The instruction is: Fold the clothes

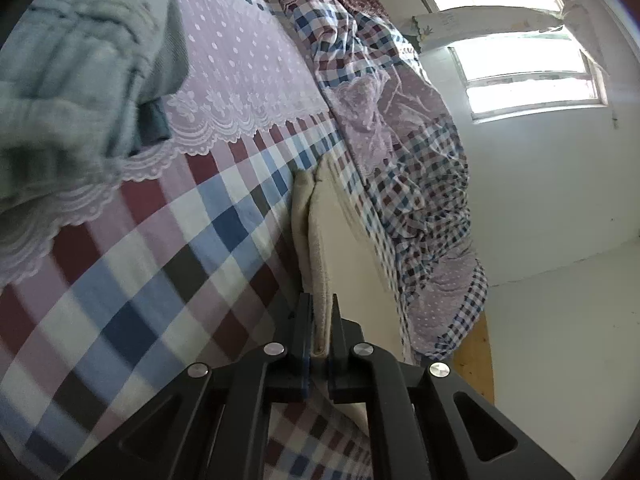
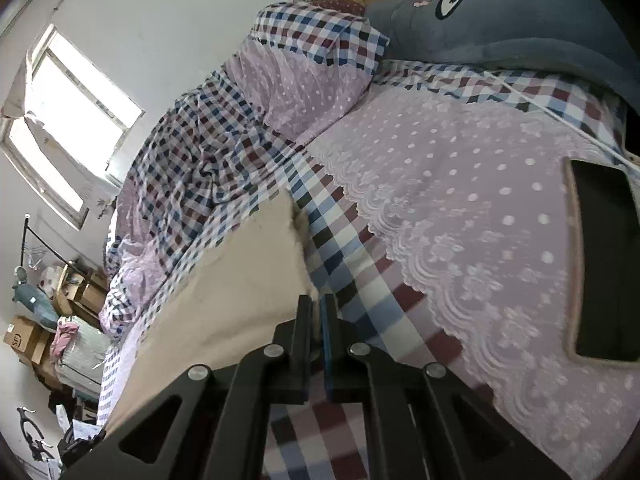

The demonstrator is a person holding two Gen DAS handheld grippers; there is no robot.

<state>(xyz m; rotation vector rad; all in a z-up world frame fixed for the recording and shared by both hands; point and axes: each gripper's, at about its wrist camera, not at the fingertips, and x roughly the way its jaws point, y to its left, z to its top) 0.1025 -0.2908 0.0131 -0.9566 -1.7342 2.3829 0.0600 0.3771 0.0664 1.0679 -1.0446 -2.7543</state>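
Claws, left (image 1: 321, 312) and right (image 2: 319, 312), pinching cream garment (image 1: 344, 240); no legible writing.

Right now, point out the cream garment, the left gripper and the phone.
cream garment (image 2: 240, 280): right wrist view, flat middle.
left gripper (image 1: 320, 312): left wrist view, between fingertips, clamping fabric.
phone (image 2: 604, 264): right wrist view, dark screen.

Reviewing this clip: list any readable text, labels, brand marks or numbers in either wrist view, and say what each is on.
Cardboard box, left edge of the right wrist view: a dark printed mark, too small and blurred to read.
Blue-grey pillow at the headboard: a dark and white printed graphic, partly cut off, no readable letters.
Cream garment, checked bed sheet: no text.
Left wrist view: no readable text anywhere.
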